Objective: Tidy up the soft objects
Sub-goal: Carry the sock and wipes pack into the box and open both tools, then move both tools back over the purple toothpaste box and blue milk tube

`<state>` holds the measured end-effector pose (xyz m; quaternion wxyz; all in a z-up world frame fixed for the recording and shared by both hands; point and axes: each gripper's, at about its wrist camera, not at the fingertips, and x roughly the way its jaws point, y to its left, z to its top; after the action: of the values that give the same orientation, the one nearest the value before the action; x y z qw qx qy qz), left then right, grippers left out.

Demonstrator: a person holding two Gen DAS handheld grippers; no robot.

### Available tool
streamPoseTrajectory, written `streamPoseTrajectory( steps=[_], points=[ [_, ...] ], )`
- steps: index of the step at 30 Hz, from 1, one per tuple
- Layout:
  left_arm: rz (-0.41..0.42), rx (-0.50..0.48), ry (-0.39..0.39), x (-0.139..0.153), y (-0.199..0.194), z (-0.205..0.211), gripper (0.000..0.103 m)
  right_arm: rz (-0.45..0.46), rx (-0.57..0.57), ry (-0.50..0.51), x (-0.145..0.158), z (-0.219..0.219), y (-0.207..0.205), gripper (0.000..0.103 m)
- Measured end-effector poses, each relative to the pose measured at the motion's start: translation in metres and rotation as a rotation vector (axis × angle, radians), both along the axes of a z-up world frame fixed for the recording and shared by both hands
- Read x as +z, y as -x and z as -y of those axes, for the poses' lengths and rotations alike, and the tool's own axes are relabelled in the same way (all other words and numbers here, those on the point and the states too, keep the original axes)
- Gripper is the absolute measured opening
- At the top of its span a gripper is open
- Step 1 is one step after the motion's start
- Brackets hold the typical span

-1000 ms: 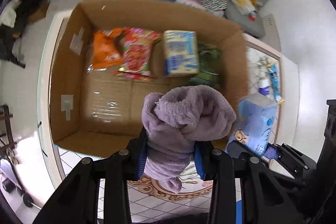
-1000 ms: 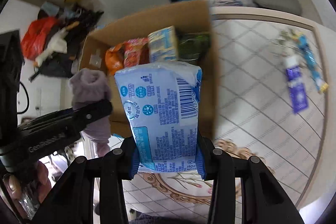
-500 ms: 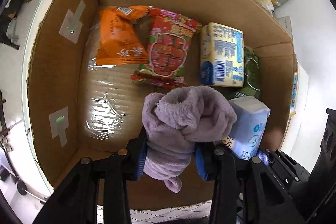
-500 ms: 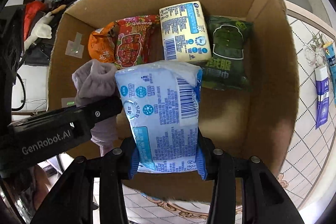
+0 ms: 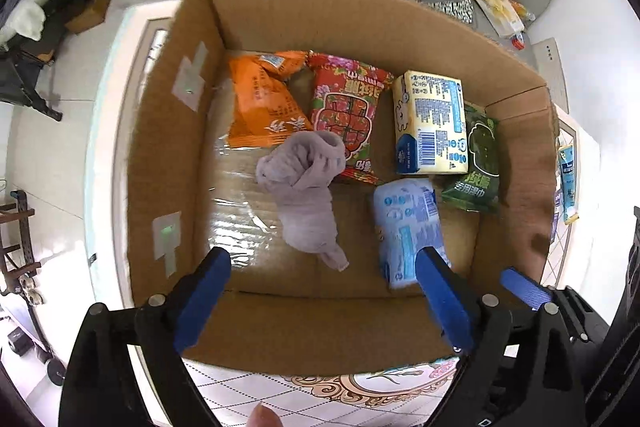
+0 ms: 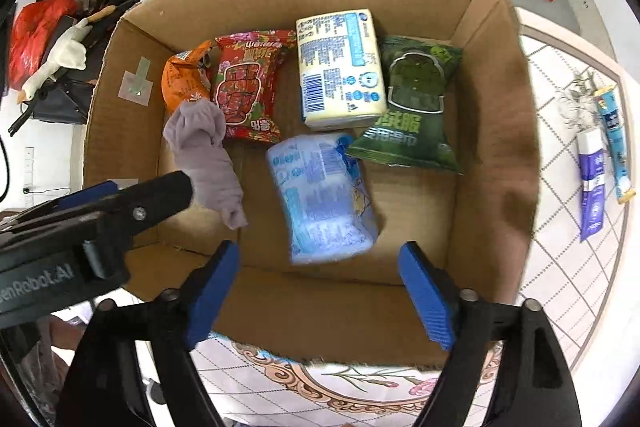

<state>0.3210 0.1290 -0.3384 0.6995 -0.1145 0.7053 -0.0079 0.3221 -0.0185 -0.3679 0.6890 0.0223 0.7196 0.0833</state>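
Observation:
A rolled purple towel lies on the floor of the cardboard box, below my open, empty left gripper. A light blue tissue pack lies blurred in the box middle, below my open, empty right gripper. The towel and the box also show in the right wrist view, and the blue pack shows in the left wrist view. Both grippers hover over the box's near wall.
In the box lie an orange packet, a red packet, a yellow tissue pack and a green packet. Tubes lie on the patterned table to the right. Clothes and clutter lie behind the box.
Both grippers opened and let go: the towel and the blue tissue pack dropped into the box. Both grippers pulled back up toward the near wall.

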Motion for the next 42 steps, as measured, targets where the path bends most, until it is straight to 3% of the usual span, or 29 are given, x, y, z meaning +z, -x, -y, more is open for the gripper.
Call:
streamPoseTrajectory(
  steps=[4,8,17,27,30,35,42],
  points=[
    [0.062,-0.004,-0.052,0.016,0.016,0.0,0.095,0.036,-0.004,0.022,0.015,0.008,0.014,0.096],
    [0.127,-0.013,-0.102,0.038,0.036,0.003,0.095,0.084,-0.004,0.058,0.035,0.017,0.026,0.097],
    [0.263,-0.028,-0.135,0.093,0.077,0.017,0.095,0.216,-0.009,0.073,0.097,0.038,0.063,0.097],
    [0.315,-0.015,-0.125,0.133,0.089,0.053,0.095,0.273,-0.03,-0.037,0.138,0.074,0.084,0.097],
    [0.324,-0.027,-0.12,0.141,0.083,0.082,0.095,0.268,-0.061,-0.067,0.143,0.105,0.084,0.097],
    [0.297,-0.099,-0.07,0.134,0.058,0.159,0.095,0.26,-0.133,-0.026,0.145,0.185,0.077,0.097],
    [0.133,-0.141,0.028,0.073,0.001,0.282,0.095,0.22,-0.251,0.085,0.123,0.319,0.057,0.097]
  ],
)
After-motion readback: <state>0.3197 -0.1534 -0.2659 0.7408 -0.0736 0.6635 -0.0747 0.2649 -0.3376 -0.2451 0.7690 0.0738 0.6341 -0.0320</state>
